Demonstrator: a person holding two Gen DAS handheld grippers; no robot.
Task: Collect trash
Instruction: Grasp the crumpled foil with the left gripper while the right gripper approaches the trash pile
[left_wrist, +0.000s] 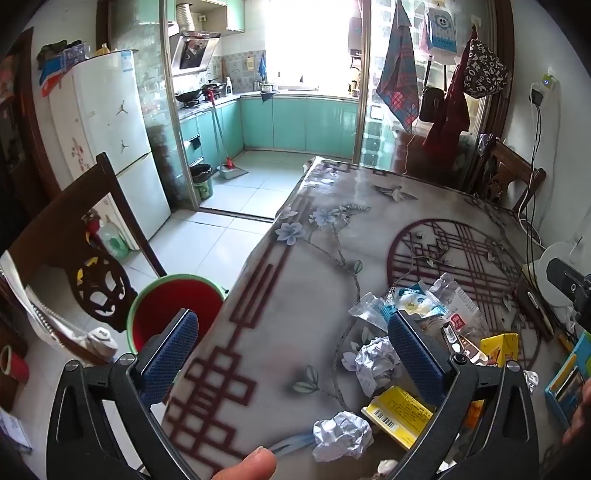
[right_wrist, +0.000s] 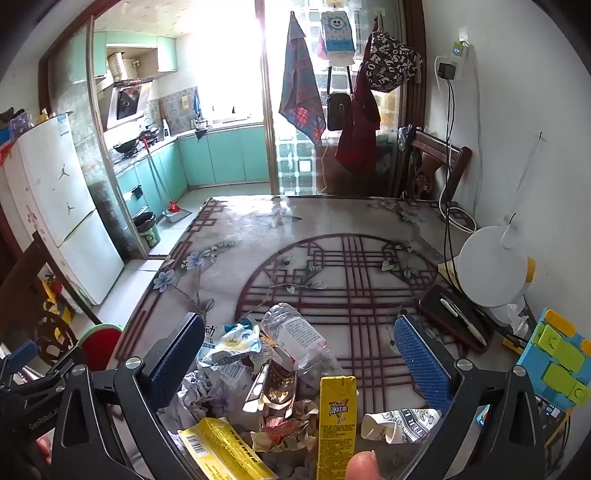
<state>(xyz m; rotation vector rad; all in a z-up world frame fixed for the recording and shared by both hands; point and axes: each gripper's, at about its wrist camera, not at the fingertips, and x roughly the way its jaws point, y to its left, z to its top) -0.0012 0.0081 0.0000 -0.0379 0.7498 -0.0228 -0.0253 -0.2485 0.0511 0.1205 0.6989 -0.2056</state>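
Observation:
A pile of trash lies on the patterned table (left_wrist: 295, 295): crumpled paper balls (left_wrist: 341, 435), a flat yellow pack (left_wrist: 400, 415), plastic wrappers (left_wrist: 413, 301). In the right wrist view I see a crushed plastic bottle (right_wrist: 295, 336), a yellow carton (right_wrist: 337, 417), a crushed paper cup (right_wrist: 400, 424) and a wrapper (right_wrist: 236, 341). My left gripper (left_wrist: 291, 343) is open and empty above the table's left edge. My right gripper (right_wrist: 299, 354) is open and empty above the pile. A red bin with a green rim (left_wrist: 177, 306) stands on the floor left of the table.
A dark wooden chair (left_wrist: 85, 240) stands left of the bin. A white lamp base (right_wrist: 491, 269), a dark case with a pen (right_wrist: 456, 317) and a blue-green toy (right_wrist: 557, 354) sit at the table's right. The fridge (left_wrist: 110, 147) and kitchen lie beyond.

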